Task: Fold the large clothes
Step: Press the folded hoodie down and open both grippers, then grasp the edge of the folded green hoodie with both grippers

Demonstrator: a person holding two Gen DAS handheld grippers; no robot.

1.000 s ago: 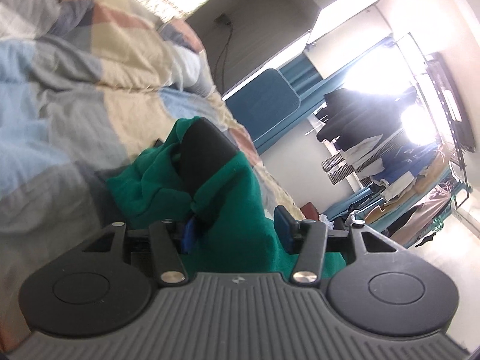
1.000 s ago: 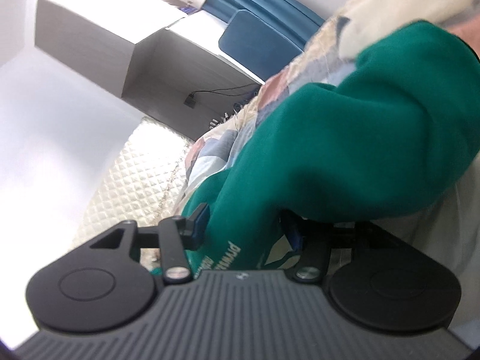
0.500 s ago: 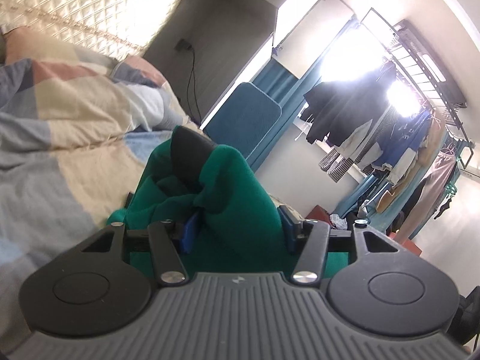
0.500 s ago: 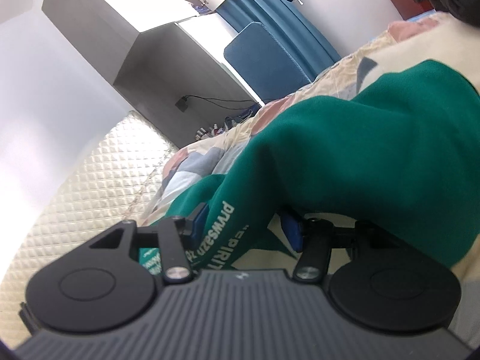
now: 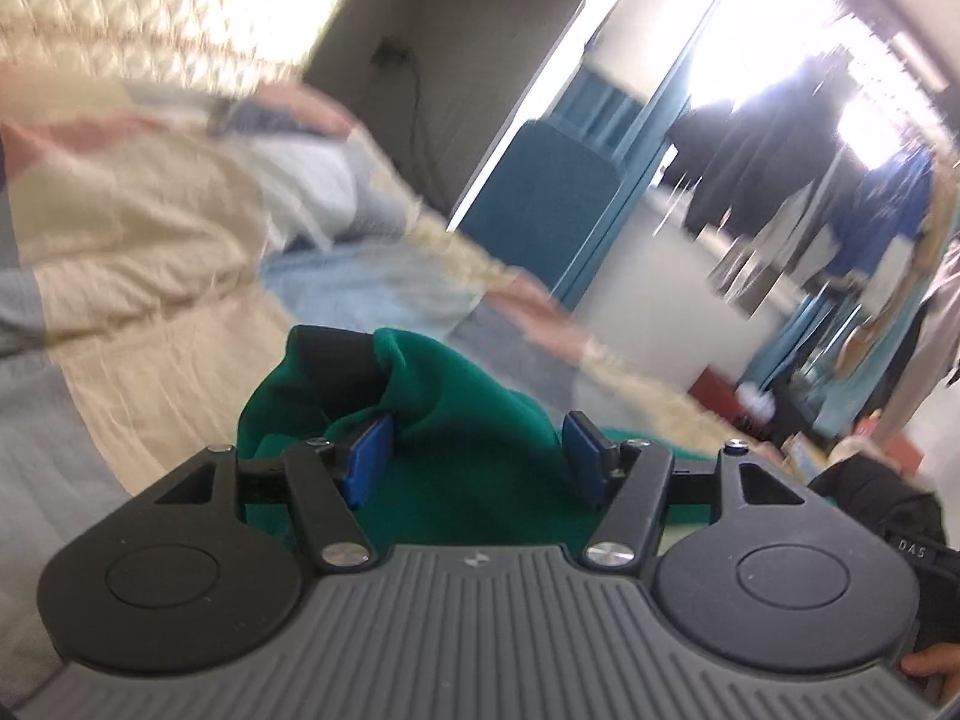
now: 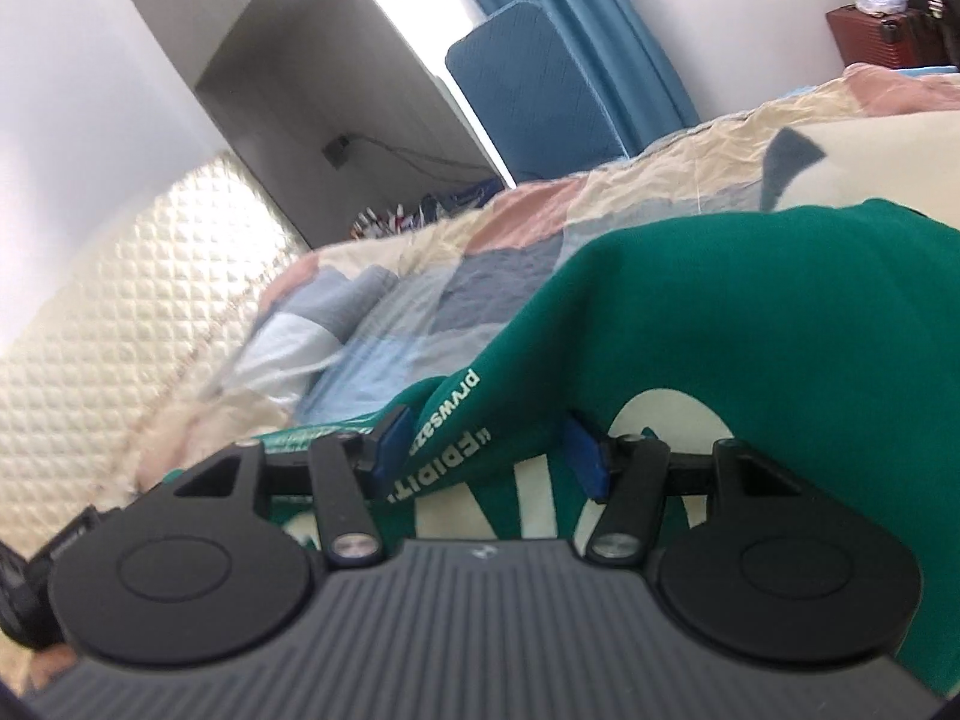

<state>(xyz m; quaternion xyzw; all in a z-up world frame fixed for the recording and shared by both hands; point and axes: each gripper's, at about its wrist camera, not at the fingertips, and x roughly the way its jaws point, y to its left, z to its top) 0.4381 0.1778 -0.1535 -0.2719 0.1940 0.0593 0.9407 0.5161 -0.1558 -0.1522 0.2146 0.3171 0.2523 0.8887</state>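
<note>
A green sweatshirt (image 6: 750, 324) with white lettering lies draped over the patchwork quilt (image 6: 510, 276) of a bed. My right gripper (image 6: 489, 450) is shut on a thick fold of it beside the print; the cloth arches up and away to the right. In the left wrist view, which is blurred, another bunch of the green sweatshirt (image 5: 468, 420), showing a black lining (image 5: 336, 360), fills the gap in my left gripper (image 5: 474, 456). Those jaws are opening, with the cloth still touching both blue pads (image 5: 366, 456).
A cream quilted headboard (image 6: 120, 324) runs along the left. A blue padded chair back (image 6: 540, 84) stands past the bed, below blue curtains. Hanging clothes (image 5: 780, 138) and a red suitcase (image 6: 882, 36) are at the right. A person's fingertip (image 5: 924, 669) shows at the bottom right.
Both grippers have swept across the bed with the sweatshirt and rolled, so the room now looks more upright. The left pads stand slightly wider apart. The right grip is unchanged.
</note>
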